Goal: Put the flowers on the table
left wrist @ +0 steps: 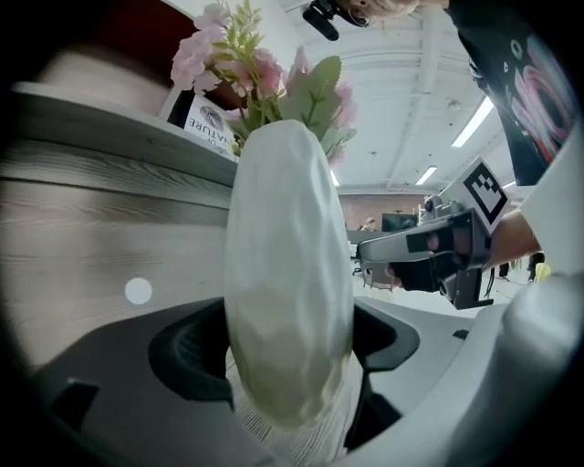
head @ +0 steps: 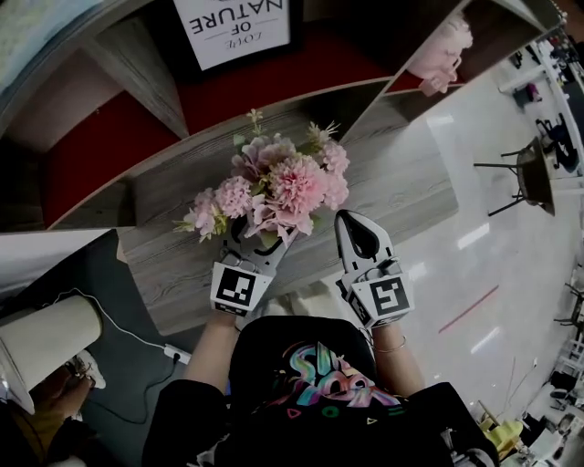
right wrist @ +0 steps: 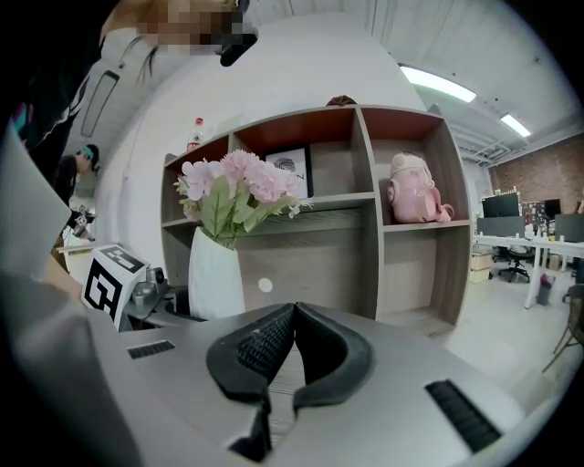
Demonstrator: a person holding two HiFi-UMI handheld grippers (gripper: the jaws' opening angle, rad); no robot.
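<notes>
Flowers (head: 278, 187) in vase (left wrist: 287, 274), left tool (head: 254, 239) gripping, shelf (head: 401, 173) close.

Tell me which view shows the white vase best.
The right gripper view: the vase shows side-on, most of its shape visible under the flowers. The left gripper view shows it too close, filling the frame between the jaws. In the head view the flowers cover it.

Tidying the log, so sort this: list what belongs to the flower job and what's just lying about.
Job in hand: pink flowers; white vase; left gripper, shut on the vase; wooden surface.

Lying about: framed print; pink plush toy; right gripper, shut, empty.
</notes>
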